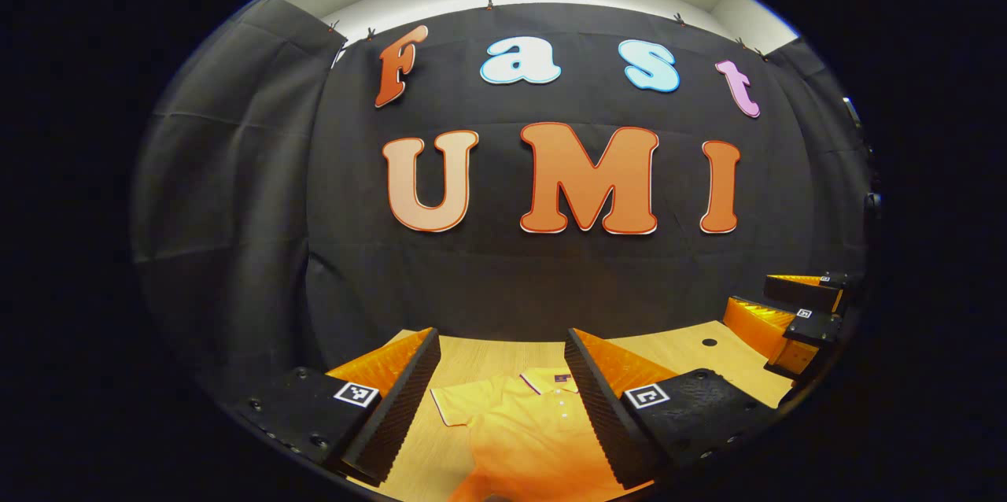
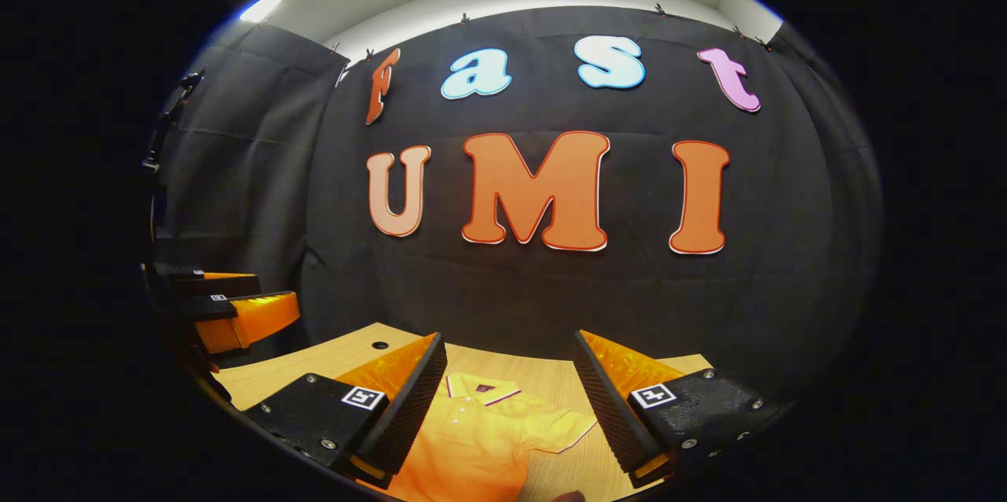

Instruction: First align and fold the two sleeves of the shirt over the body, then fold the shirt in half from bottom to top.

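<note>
While both grippers hover above the table (image 1: 488, 352), the orange polo shirt (image 1: 519, 423) lies flat on the wood beneath them, collar (image 1: 551, 382) toward the far wall and both short sleeves spread out to the sides. In the left gripper view, your left gripper (image 1: 503, 400) has its fingers spread wide with nothing between them; the shirt's left sleeve (image 1: 452, 404) shows in the gap, well below the tips. The right gripper appears farther off at the right edge of that view. In the right gripper view, your right gripper (image 2: 511, 407) is likewise spread wide and holds nothing, with the other sleeve (image 2: 562, 430) in its gap.

No fold looks begun, so the sleeves come first. To do this well, lower each gripper to its own sleeve's outer hem and pinch only that one layer, not the body cloth under it. Lift just enough to clear the shirt, carry both sleeves inward evenly, and lay them flat so their edges match across the chest.
</note>
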Motion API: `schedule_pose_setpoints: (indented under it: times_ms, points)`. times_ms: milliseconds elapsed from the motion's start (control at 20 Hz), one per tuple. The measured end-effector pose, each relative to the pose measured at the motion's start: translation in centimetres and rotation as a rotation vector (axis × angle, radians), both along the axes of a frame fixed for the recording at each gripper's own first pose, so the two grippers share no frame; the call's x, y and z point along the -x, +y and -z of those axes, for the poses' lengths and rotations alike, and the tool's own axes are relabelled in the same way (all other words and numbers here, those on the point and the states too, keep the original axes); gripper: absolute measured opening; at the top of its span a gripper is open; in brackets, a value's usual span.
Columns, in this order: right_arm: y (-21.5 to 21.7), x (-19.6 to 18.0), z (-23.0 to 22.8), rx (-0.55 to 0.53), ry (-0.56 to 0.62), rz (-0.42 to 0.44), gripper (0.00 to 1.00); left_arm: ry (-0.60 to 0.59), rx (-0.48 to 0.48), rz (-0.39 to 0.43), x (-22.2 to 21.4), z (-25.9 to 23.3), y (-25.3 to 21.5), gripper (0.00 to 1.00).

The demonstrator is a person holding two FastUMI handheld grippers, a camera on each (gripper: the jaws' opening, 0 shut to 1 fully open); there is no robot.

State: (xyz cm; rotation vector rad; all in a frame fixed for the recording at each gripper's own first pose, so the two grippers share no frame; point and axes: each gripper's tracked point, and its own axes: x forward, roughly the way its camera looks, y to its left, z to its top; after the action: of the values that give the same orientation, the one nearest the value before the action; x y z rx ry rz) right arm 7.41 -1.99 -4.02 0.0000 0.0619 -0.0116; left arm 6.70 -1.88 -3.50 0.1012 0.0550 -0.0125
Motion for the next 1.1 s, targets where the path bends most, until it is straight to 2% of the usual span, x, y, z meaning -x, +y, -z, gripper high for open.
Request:
schedule_pose_setpoints:
  times_ms: [300, 500, 600, 750, 1100]
  points:
    - [-1.0, -1.6, 2.0, 0.03, 0.08, 0.189, 0.98, -0.028, -0.026, 0.14, -2.3, -0.7, 2.4, 0.97]
    - [-1.6, -2.5, 4.9, -0.06, 0.187, 0.29, 0.98, -0.038, -0.035, 0.208, -3.2, -0.9, 4.1, 0.97]
    - [-2.4, -2.9, 5.8, -0.048, 0.218, 0.33, 0.98, -0.042, -0.04, 0.221, -3.7, -1.0, 4.9, 0.97]
    - [-3.3, -3.8, 7.6, 0.017, 0.281, 0.329, 0.98, -0.03, -0.035, 0.204, -3.9, -0.5, 5.8, 0.97]
    - [-6.2, -7.1, 13.1, -0.004, 0.436, 0.289, 0.98, -0.03, -0.041, 0.046, -4.0, -0.5, 7.6, 0.97]
